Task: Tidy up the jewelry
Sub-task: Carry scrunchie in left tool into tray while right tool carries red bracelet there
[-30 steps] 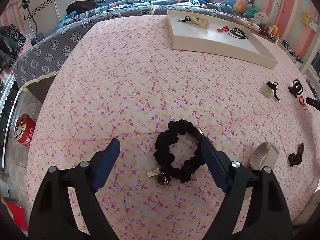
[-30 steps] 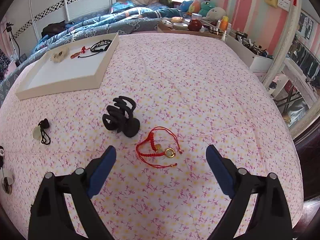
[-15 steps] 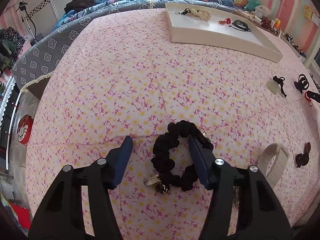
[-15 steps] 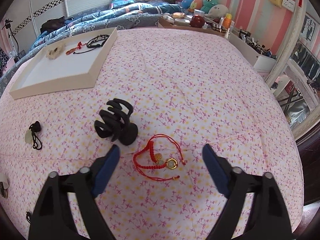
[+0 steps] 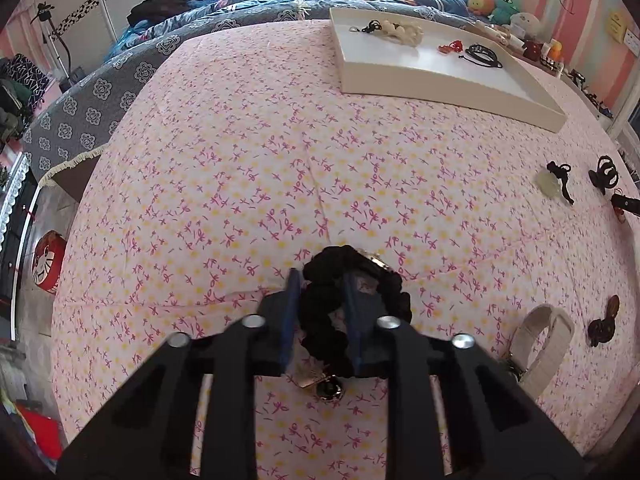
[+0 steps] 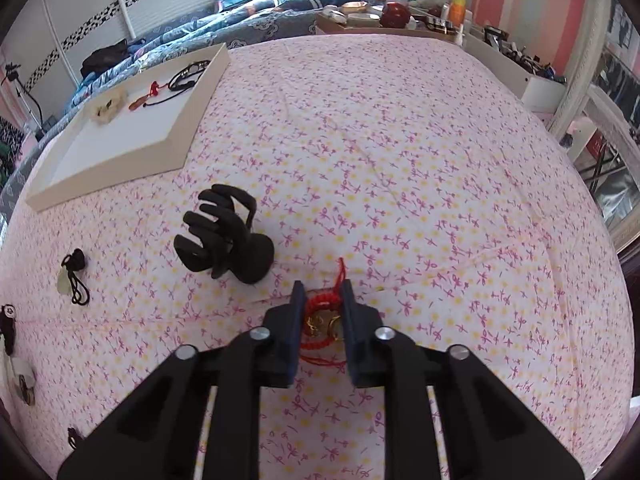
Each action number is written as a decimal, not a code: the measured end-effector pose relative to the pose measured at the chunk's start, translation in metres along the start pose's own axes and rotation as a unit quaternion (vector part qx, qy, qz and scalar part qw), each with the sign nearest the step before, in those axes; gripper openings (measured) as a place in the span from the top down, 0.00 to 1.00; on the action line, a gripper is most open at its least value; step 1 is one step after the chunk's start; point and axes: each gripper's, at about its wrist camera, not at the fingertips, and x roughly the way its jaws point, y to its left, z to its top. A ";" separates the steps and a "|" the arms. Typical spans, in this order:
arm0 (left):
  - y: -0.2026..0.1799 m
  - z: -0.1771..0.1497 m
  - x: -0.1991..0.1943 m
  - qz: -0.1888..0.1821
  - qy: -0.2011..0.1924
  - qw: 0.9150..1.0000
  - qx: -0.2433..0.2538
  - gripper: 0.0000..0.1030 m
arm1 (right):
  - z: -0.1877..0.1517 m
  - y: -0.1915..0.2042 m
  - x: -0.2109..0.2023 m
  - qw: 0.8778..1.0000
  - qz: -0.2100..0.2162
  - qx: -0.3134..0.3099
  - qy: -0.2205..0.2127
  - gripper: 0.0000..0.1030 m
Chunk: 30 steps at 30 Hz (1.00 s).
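My left gripper [image 5: 320, 280] is shut on the left side of a black scrunchie [image 5: 320, 312] that lies on the pink floral bedspread, with a small metal charm [image 5: 329, 389] below it. My right gripper [image 6: 322, 289] is shut on a red cord bracelet [image 6: 322, 302] with gold rings, also on the bedspread. A white tray [image 5: 444, 86] at the far side holds a beige scrunchie, a red piece and black cords; it also shows in the right wrist view [image 6: 120, 160].
A black claw clip [image 6: 224, 236] stands left of the right gripper. A pendant on black cord [image 6: 72, 276], a cream band [image 5: 544, 340] and a brown clip [image 5: 604, 322] lie on the bed. A shelf of clutter [image 6: 500, 52] lines the far right.
Both grippers have closed from wide open: the left onto the black scrunchie, the right onto the red bracelet. Both have moved forward and down to the bedspread.
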 end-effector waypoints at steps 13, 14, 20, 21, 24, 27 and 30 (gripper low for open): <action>-0.004 0.006 -0.009 -0.015 -0.016 1.000 -0.003 0.89 | 0.005 -0.008 -0.012 1.000 -0.001 0.020 -0.020 0.93; -0.004 0.008 -0.011 -0.015 -0.018 1.000 -0.004 0.89 | 0.007 -0.009 -0.014 0.999 -0.002 0.021 -0.024 0.93; -0.011 0.027 -0.030 -0.013 -0.046 0.999 0.009 0.89 | 0.025 -0.006 -0.031 0.999 -0.003 0.019 -0.050 0.94; -0.013 0.032 -0.033 -0.012 -0.052 0.998 0.013 0.89 | 0.030 -0.003 -0.036 0.998 -0.004 0.015 -0.058 0.94; -0.024 0.053 -0.046 -0.009 -0.071 0.997 0.034 0.89 | 0.047 0.007 -0.048 0.997 -0.001 0.002 -0.076 0.94; -0.033 0.074 -0.057 -0.008 -0.087 0.995 0.050 0.89 | 0.071 0.023 -0.063 0.995 0.012 -0.018 -0.097 0.94; -0.039 0.105 -0.063 -0.016 -0.102 0.993 0.052 0.89 | 0.097 0.045 -0.075 0.992 0.018 -0.041 -0.118 0.94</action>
